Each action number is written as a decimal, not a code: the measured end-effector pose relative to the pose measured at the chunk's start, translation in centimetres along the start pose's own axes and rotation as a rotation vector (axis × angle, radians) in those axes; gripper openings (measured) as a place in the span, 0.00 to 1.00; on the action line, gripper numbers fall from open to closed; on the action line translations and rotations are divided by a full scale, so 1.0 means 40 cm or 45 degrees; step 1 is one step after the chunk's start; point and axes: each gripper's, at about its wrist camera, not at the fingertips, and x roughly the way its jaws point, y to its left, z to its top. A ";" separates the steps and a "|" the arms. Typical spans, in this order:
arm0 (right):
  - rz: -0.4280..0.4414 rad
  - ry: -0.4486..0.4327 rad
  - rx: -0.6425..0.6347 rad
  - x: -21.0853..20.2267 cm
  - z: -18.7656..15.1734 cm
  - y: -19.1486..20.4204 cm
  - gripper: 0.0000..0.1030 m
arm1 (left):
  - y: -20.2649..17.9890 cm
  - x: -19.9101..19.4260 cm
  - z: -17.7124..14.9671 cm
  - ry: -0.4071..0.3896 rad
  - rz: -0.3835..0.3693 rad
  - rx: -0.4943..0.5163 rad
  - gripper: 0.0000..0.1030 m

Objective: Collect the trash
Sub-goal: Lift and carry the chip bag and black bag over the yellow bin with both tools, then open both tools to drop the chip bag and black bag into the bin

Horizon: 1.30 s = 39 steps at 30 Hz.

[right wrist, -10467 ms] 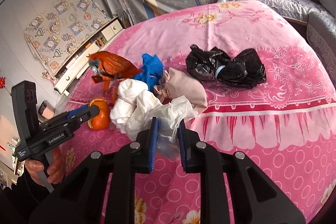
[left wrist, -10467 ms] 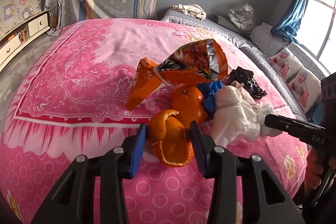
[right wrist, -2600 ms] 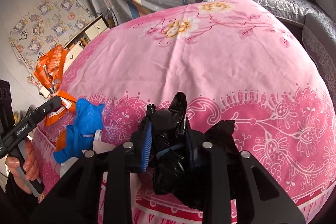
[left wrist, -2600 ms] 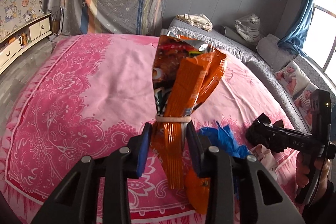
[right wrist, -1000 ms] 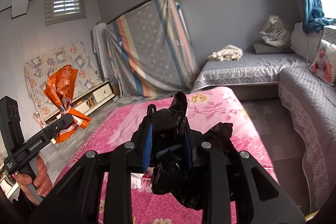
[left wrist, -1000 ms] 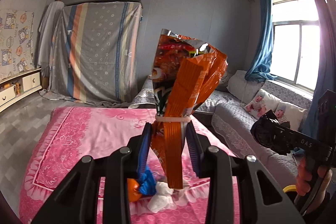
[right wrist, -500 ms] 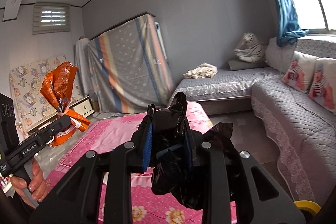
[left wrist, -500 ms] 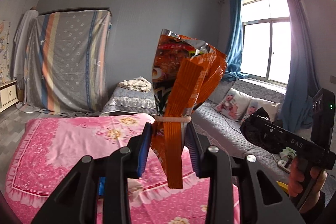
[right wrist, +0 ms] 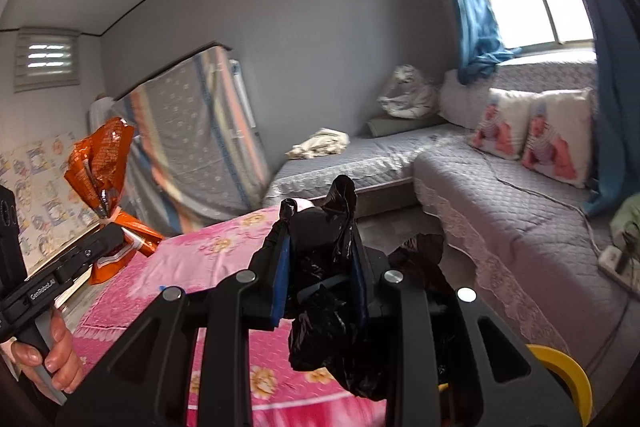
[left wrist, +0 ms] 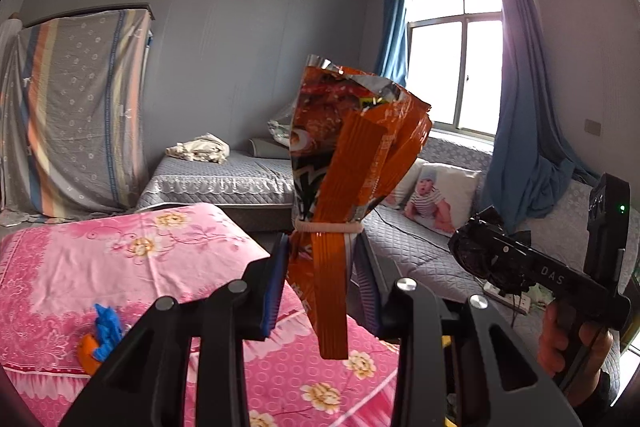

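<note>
Risk: crumpled black plastic bag, clamped in right gripper, may slip mid-carry; left gripper pinches orange snack wrapper low, so it could flop loose.

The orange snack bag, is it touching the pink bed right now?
Apart. In the left wrist view the orange snack bag hangs pinched in the left gripper, lifted clear above the pink bed.

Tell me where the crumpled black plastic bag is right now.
The crumpled black plastic bag is clamped in the right gripper, held in the air above the pink floral bedspread; the left wrist view shows it at far right.
</note>
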 end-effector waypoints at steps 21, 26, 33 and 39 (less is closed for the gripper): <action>-0.450 0.132 0.214 -0.063 -0.154 -0.261 0.25 | -0.237 0.264 -0.178 0.406 -0.354 0.033 0.31; -0.511 0.187 0.317 -0.076 -0.197 -0.334 0.25 | -0.296 0.327 -0.235 0.518 -0.400 0.060 0.31; -0.560 0.234 0.453 -0.086 -0.248 -0.424 0.26 | -0.367 0.388 -0.315 0.655 -0.449 0.106 0.31; -0.576 0.243 0.516 -0.090 -0.265 -0.466 0.28 | -0.409 0.414 -0.354 0.717 -0.490 0.141 0.31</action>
